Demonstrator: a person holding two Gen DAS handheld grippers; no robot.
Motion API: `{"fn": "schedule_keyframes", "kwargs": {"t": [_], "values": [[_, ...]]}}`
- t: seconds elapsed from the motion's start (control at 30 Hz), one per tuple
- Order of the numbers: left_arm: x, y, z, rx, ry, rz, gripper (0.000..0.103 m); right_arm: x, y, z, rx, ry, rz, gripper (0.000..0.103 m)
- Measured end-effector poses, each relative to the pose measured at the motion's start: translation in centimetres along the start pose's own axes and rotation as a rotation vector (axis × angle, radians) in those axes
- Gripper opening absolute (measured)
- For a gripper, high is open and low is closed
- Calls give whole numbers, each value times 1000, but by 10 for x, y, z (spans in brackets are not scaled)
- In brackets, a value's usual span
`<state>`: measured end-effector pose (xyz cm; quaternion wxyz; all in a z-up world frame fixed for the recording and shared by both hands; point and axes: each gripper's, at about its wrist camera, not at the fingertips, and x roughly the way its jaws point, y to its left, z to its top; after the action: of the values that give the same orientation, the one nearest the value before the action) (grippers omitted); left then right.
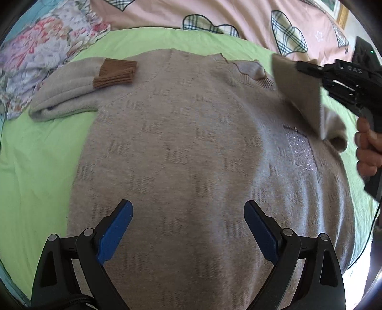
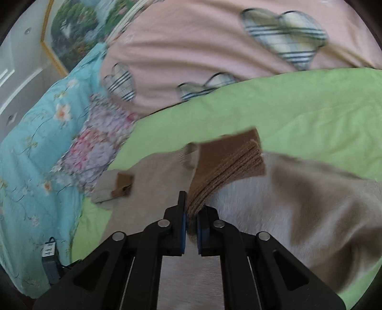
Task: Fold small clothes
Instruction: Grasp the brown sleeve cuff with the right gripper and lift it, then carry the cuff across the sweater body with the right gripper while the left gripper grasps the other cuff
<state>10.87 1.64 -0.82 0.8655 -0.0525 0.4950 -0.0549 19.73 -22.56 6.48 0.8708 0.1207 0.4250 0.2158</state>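
Pinching the ribbed brown cuff (image 2: 226,167) of the fuzzy beige sweater (image 1: 191,155), right gripper (image 2: 191,224) lifts it; left gripper (image 1: 188,214) spread.

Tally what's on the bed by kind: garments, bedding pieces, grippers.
Garments: 1, the beige sweater, its brown cuff pinched in the right gripper.
Bedding pieces: 4, the green sheet, pink heart quilt, floral fabric, blue floral quilt.
Grippers: 2, counting the left gripper, open.
Total: 7.
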Motion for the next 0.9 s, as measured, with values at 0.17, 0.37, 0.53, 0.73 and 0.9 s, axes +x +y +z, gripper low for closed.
{"fn": "schedule_keyframes", "kwargs": {"t": [0.17, 0.37, 0.53, 0.73, 0.9], "values": [[-4, 22, 4, -49, -13, -50, 95, 68, 39, -18, -19, 114, 100, 8], [3, 40, 16, -85, -17, -110, 95, 118, 56, -39, -13, 196, 97, 8], [22, 34, 37, -79, -6, -155, 95, 123, 49, -46, 39, 230, 85, 33], [58, 9, 73, -47, 7, -187, 96, 66, 24, -45, 129, 81, 50, 69], [86, -11, 108, -17, -24, -129, 95, 7, 2, -64, 220, -36, -13, 69]]}}
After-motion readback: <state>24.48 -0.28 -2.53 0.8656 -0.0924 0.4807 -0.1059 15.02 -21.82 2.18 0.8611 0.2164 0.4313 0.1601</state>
